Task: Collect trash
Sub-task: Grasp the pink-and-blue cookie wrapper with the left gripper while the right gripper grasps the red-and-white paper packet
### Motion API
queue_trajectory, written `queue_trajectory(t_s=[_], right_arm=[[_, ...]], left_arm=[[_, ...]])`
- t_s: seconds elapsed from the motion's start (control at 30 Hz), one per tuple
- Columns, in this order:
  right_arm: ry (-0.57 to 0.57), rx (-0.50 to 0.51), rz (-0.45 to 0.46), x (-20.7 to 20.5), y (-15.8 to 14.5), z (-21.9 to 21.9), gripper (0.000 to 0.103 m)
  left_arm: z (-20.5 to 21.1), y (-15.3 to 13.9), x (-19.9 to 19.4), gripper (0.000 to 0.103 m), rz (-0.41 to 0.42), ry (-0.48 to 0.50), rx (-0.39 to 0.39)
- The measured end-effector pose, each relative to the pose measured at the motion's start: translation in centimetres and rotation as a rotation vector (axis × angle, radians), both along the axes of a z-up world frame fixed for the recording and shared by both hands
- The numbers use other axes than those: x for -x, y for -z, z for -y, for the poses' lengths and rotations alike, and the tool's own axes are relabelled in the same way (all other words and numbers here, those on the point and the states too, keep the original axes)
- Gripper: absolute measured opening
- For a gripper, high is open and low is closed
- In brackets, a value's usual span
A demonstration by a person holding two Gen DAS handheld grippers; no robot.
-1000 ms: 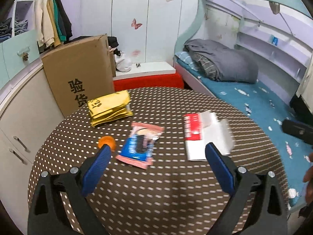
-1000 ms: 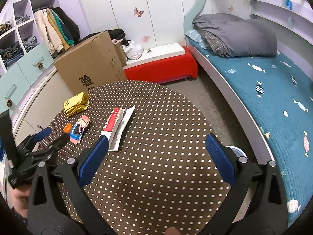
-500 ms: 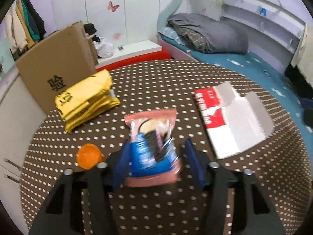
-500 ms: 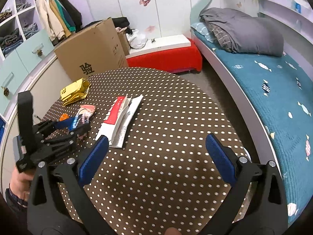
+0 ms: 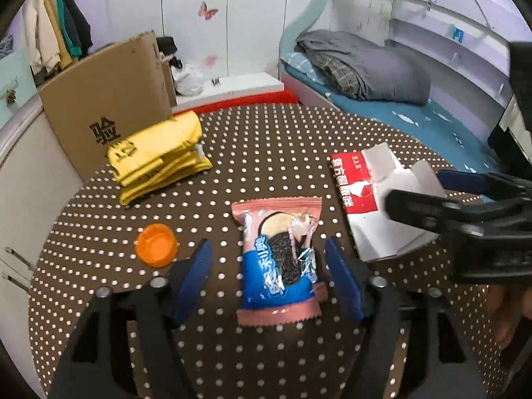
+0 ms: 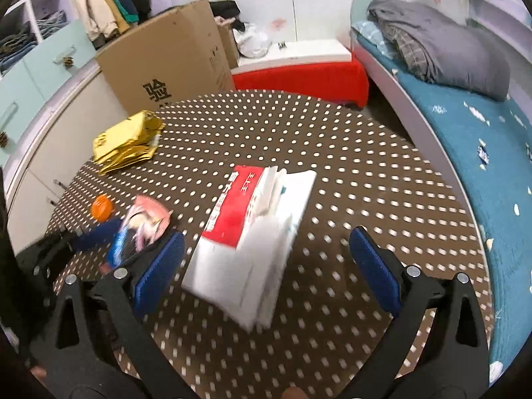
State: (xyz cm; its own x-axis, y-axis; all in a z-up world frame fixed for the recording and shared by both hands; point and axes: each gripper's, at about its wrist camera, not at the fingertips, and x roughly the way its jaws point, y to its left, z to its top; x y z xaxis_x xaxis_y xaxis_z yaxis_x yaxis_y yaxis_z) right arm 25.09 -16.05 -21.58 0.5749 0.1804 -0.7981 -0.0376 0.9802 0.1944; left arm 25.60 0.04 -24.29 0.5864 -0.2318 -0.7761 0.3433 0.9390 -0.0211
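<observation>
Trash pickup, first grasp: cookie wrapper between left gripper jaws, apart, just reopened slightly; needs squeeze, lift. Right gripper wide apart, empty.

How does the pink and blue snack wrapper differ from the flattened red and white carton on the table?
The snack wrapper is a soft, glossy pouch with crimped ends; the carton is stiff card, opened out with flaps showing. The snack wrapper looks smaller; the carton covers more of the table. The snack wrapper lies between the fingers of the left hand-held gripper; the carton lies in front of the right hand-held gripper. Both lie flat on the dotted cloth.
</observation>
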Motion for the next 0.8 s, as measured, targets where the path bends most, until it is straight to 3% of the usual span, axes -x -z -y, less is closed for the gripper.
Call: queue_trajectory(t_s=[0.03,0.1,0.17,0.23,0.37,0.43,0.8], right_arm=[[0.002,0.001,-0.008,-0.5,0.4,-0.2,0.097],[-0.003,0.024,0.009,-0.8,0.8,-0.8,0.088],[-0.024,0.080,0.029,-0.5,0.7,-1.6,0.052],[-0.057,0.043,0.029,-0.1,0.5,-1.7,0.036],[-0.089,-0.007,0.037,1.5,0.0,-0.8,0.019],[-0.097,-0.029,0.051,2.5,-0.3,-0.1,0.014],[-0.063,-0.103,0.147,8.3,-4.0,6.7,0.014]], left_arm=[[0.1,0.1,-0.3,0.044,-0.012,0.001,0.006],[0.1,0.1,-0.1,0.040,-0.014,0.003,0.018],[-0.1,0.1,0.4,0.038,-0.017,-0.007,0.043],[-0.6,0.1,1.0,0.037,-0.020,-0.028,0.060],[-1.6,0.0,2.1,0.037,-0.022,-0.068,0.084],[-2.0,0.0,2.9,0.037,-0.023,-0.081,0.099],[-1.4,-1.4,6.6,0.036,-0.008,-0.113,0.155]])
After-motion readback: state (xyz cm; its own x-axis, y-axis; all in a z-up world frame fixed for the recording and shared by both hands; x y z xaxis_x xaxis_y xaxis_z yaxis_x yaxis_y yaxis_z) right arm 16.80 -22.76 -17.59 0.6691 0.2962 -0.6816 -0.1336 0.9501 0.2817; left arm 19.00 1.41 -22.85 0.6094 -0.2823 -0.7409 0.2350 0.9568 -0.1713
